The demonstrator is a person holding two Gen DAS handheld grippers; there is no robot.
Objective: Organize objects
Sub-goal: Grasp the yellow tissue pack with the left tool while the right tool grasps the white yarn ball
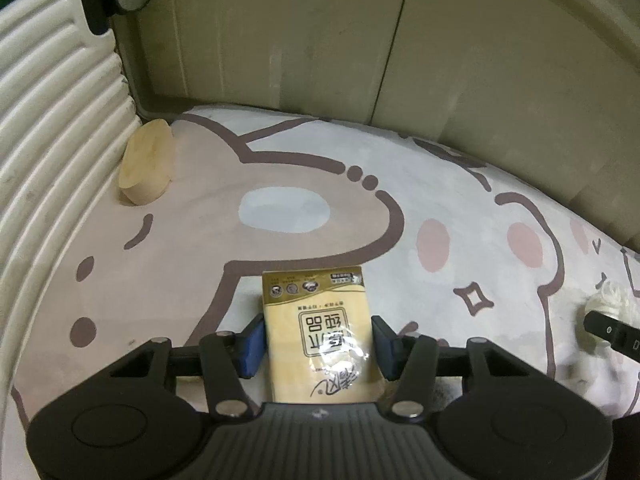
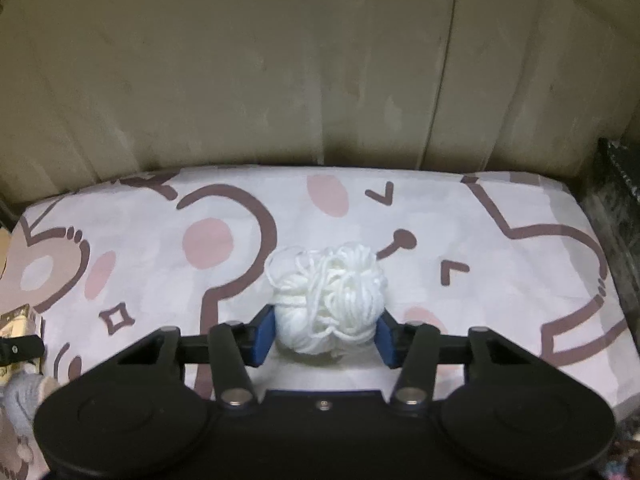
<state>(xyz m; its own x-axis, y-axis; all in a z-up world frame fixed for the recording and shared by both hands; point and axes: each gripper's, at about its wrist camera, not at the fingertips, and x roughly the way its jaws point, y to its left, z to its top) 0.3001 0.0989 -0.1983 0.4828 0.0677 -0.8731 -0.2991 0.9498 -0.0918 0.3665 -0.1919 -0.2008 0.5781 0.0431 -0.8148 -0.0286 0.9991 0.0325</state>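
A yellow tissue pack (image 1: 320, 328) with printed characters lies between the blue pads of my left gripper (image 1: 318, 346); the pads press its two sides. A ball of white yarn (image 2: 330, 300) sits between the blue pads of my right gripper (image 2: 326, 336), which is shut on it, low over the cartoon-print mat (image 2: 500, 280). The yarn (image 1: 608, 300) and the right gripper's tip also show at the right edge of the left wrist view. The tissue pack (image 2: 18, 320) shows at the left edge of the right wrist view.
A pale oval wooden block (image 1: 146, 168) rests on the mat (image 1: 180, 240) at the far left, against a white ribbed board (image 1: 52, 120). A beige wall (image 1: 360, 40) closes the back. A dark ledge (image 2: 616, 208) borders the mat on the right.
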